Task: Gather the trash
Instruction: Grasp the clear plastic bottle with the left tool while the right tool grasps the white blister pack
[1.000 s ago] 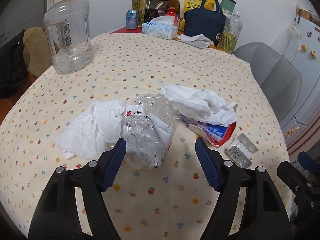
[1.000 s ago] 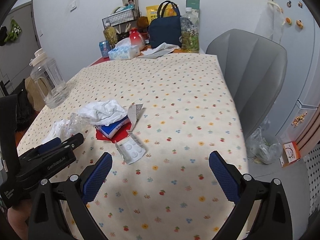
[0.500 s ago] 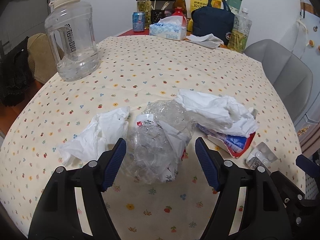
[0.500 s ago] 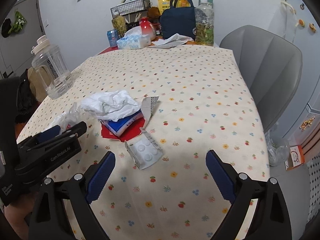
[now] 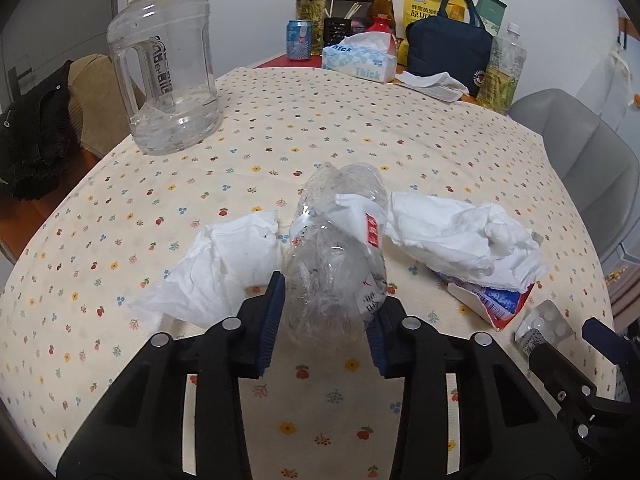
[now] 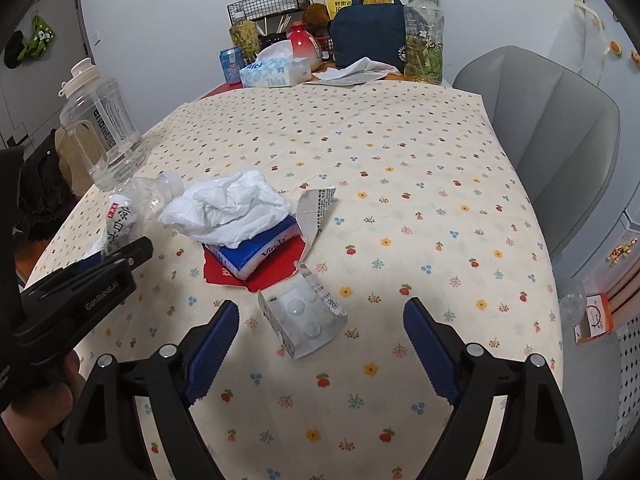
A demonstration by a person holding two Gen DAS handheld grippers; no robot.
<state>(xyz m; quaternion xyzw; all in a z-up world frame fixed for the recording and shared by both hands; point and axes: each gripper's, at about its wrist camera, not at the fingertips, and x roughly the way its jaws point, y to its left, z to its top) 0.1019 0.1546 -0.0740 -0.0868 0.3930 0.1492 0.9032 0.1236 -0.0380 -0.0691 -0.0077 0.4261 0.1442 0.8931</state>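
A crushed clear plastic bottle (image 5: 336, 252) lies on the flowered tablecloth; it also shows in the right wrist view (image 6: 132, 212). My left gripper (image 5: 326, 320) is shut on its near end, blue pads pressing both sides. A crumpled white tissue (image 5: 216, 268) lies to its left. Another crumpled tissue (image 5: 460, 236) lies on a blue and red tissue pack (image 6: 256, 252) to its right. A silver blister pack (image 6: 308, 320) lies just ahead of my right gripper (image 6: 320, 344), which is open and empty above the cloth.
A large clear water jug (image 5: 164, 76) stands at the back left. A tissue box (image 5: 360, 64), blue can (image 5: 299, 39), dark blue bag (image 5: 448, 44) and drink bottle (image 5: 502, 72) crowd the far edge. A grey chair (image 6: 548, 132) stands at the right.
My left gripper has moved forward and closed on the crushed bottle. My right gripper has moved closer to the blister pack and stays open.
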